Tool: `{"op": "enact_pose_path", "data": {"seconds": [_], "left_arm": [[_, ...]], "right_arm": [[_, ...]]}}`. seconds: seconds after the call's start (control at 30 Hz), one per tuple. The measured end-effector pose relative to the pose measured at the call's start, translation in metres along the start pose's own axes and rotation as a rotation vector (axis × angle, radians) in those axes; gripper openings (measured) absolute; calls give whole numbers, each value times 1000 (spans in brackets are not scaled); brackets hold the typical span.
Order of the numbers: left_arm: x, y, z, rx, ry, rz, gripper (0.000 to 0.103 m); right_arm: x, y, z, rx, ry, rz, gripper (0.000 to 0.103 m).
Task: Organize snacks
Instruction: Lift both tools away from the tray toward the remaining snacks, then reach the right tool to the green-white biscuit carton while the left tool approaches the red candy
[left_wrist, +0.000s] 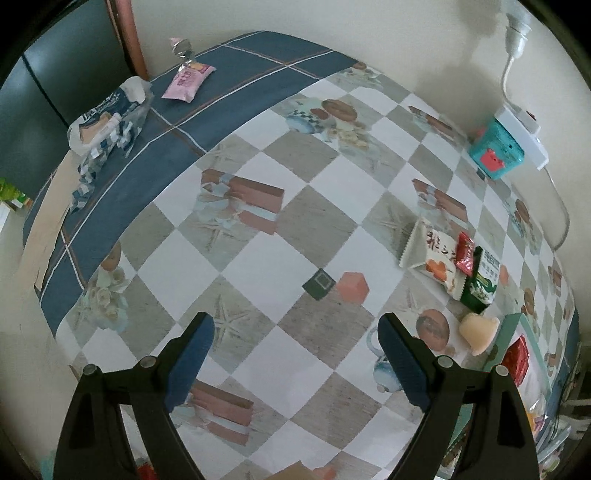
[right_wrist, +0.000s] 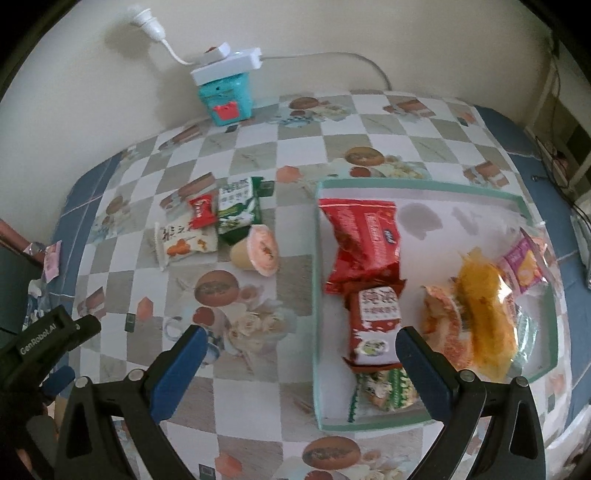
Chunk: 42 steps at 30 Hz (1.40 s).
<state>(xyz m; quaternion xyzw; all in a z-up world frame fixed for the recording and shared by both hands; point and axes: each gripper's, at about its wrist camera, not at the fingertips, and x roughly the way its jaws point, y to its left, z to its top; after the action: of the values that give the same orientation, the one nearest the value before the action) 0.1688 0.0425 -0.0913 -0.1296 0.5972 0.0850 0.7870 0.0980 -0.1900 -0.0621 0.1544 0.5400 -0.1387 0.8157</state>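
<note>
Blurred plastic: the clear bag (right_wrist: 491, 317) in the tray (right_wrist: 417, 184) smears yellow and orange, its contents unreadable. One green-white packet (right_wrist: 384, 387) is partly covered by the right tongs' right finger and by a red-white packet (right_wrist: 373, 325). Left tongs (left_wrist: 295, 354) spread wide, nothing between the fingers, over bare checkered oilcloth (left_wrist: 258, 258). Right tongs (right_wrist: 301, 369) spread too, empty, straddling the tray's left wall.

Loose snacks ahead-left of right tongs: cream packet (right_wrist: 184, 243), small red packet (right_wrist: 201, 212), green packet (right_wrist: 240, 210), jelly cup (right_wrist: 258, 251), bunched together. Open cloth lies between that cluster and the tray. Wall beyond; teal box (right_wrist: 227, 99) under a white power strip (right_wrist: 229, 62).
</note>
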Motion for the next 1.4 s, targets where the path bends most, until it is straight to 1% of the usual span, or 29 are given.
{"op": "enact_pose_path", "data": {"seconds": [0.23,0.37,0.4,0.53,0.63,0.67,0.73,0.87,0.93,1.03,1.1,1.2,1.4], "left_arm": [[8,4,5,-17,16,-11,91],[11,3,11,-25,18,-19,91],[12,3,14,-26,13,-21,91],[12,3,24,-35,-8,-34,91],[12,5,33,-56,-28,-60,90],[13,5,36,-64,-37,-70,91],[13,7,42,-75,-70,-80,91],[14,8,50,-76,-131,-71,90],[16,8,52,-81,-136,-74,90],[21,3,56,-86,-127,-101,90],[24,-1,57,-81,-125,-108,91],[27,-11,58,-49,-119,-112,91],[28,-29,59,-6,-139,-119,91]], "right_arm": [[8,16,6,-8,-24,1,103],[8,18,12,29,-67,54,103],[8,19,15,35,-78,62,103],[12,21,19,41,-99,48,103],[16,19,24,63,-104,107,103],[16,19,25,64,-106,112,103],[17,21,29,49,-122,113,103],[20,25,37,26,-141,118,103],[25,27,41,11,-138,132,103],[29,29,43,5,-145,118,103],[31,31,46,-9,-151,124,103],[35,33,51,-25,-155,109,103],[44,32,60,-26,-158,114,103]]}}
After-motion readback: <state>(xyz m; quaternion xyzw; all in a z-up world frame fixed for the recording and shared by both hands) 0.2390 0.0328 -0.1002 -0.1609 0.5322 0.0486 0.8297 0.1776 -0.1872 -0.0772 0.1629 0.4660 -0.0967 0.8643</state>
